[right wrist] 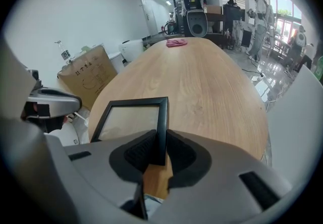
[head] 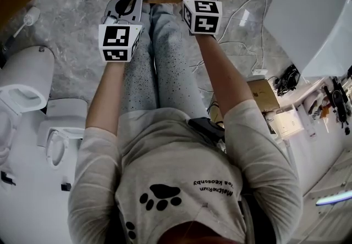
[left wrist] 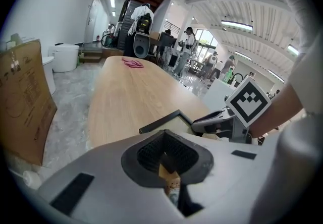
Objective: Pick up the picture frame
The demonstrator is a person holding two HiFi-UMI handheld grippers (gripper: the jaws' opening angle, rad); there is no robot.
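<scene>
One frame (right wrist: 129,119) edge in right claw (right wrist: 158,143)

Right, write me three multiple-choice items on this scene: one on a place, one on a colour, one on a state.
1. Where does the picture frame sit?
A. on the floor
B. on the wooden table
C. on a cardboard box

2. What colour is the frame's border?
A. white
B. red
C. black

3. How is the right hand-held gripper?
A. shut on the frame's right edge
B. open and well clear of the frame
C. shut on a pink cloth

Answers:
1 B: both the head view and the right gripper view show the frame on the table, near the end closest to the person.
2 C: the border shows black around a pale middle in every view.
3 A: the right gripper view shows the frame's right edge standing between the two dark pads, which press on it from both sides.
</scene>
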